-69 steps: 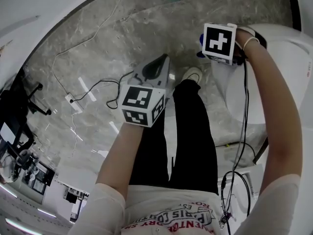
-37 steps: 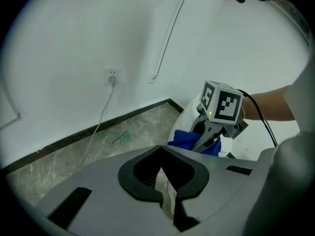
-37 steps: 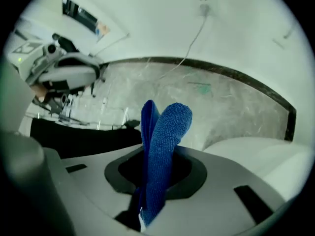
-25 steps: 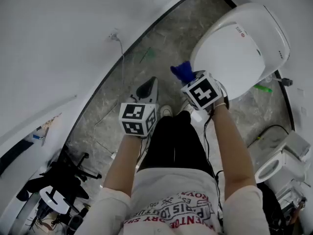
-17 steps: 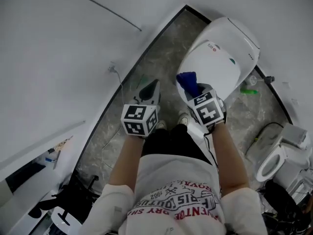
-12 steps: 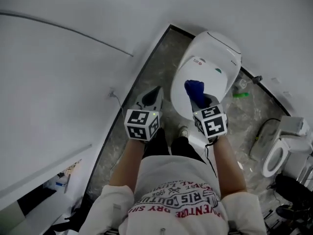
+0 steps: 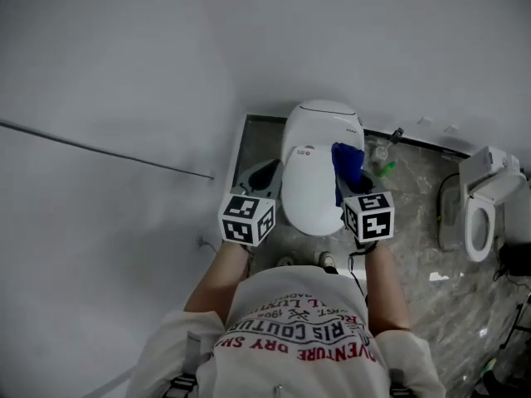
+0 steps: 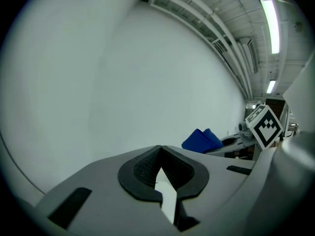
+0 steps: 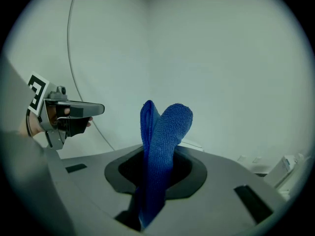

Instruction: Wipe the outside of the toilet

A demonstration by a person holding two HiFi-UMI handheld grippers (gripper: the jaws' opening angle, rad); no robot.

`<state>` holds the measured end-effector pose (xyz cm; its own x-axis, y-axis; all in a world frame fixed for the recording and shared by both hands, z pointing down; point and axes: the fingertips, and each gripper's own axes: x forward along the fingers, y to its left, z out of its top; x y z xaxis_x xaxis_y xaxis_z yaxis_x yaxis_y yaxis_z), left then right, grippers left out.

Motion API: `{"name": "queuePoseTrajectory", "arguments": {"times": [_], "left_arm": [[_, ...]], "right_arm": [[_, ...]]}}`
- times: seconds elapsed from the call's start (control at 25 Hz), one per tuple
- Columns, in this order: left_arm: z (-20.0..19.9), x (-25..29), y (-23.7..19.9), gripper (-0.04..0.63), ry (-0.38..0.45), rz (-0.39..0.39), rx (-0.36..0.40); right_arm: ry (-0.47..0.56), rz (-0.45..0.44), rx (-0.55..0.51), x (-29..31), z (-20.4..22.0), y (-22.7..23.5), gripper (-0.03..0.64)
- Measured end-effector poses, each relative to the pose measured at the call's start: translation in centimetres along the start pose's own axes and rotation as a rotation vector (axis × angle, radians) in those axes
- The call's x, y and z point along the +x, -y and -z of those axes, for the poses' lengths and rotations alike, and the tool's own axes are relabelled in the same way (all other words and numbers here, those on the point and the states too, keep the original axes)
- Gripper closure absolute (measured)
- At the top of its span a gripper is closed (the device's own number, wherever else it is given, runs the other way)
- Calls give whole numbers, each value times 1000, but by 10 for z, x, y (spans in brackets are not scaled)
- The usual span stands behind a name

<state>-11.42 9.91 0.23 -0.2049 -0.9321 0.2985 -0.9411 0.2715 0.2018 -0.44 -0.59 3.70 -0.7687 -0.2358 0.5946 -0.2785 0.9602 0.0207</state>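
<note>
Right gripper (image 9: 155, 167) jaws pinch a blue cloth (image 9: 165, 132) at the toilet's (image 7: 311, 185) right edge. Left gripper (image 8: 160, 170), left of the toilet, has its jaws together and empty.

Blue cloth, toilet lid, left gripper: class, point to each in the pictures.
blue cloth (image 9: 161, 141): right gripper view, folded middle above the jaws.
toilet lid (image 7: 309, 189): head view, middle of the closed white lid.
left gripper (image 8: 160, 163): left gripper view, between its fingertips.

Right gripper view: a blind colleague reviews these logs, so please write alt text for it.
The right gripper is shut on a folded blue cloth that stands up between its jaws, against a white wall. At the left edge the left gripper shows side-on, a thin cable curving up the wall behind it.
</note>
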Motion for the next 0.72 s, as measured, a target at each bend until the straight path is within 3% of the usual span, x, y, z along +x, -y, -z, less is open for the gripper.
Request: {"name": "queuePoseTrajectory", "arguments": {"times": [0.16,0.36,0.48,0.72], "left_arm": [[-43,2,27,589,69,101,83],[-71,-37,52,589,235,127,199],[-62,-53,52,589,258,129,194],[-45,-54,51,589,225,134,145]], "right_arm": [[130,138,79,-36,-16,15,540],[209,217,62,-74,-14,3,541],[248,234,53,-86,-13,-5,540],[311,254,54,-96,-14,-8,540]]}}
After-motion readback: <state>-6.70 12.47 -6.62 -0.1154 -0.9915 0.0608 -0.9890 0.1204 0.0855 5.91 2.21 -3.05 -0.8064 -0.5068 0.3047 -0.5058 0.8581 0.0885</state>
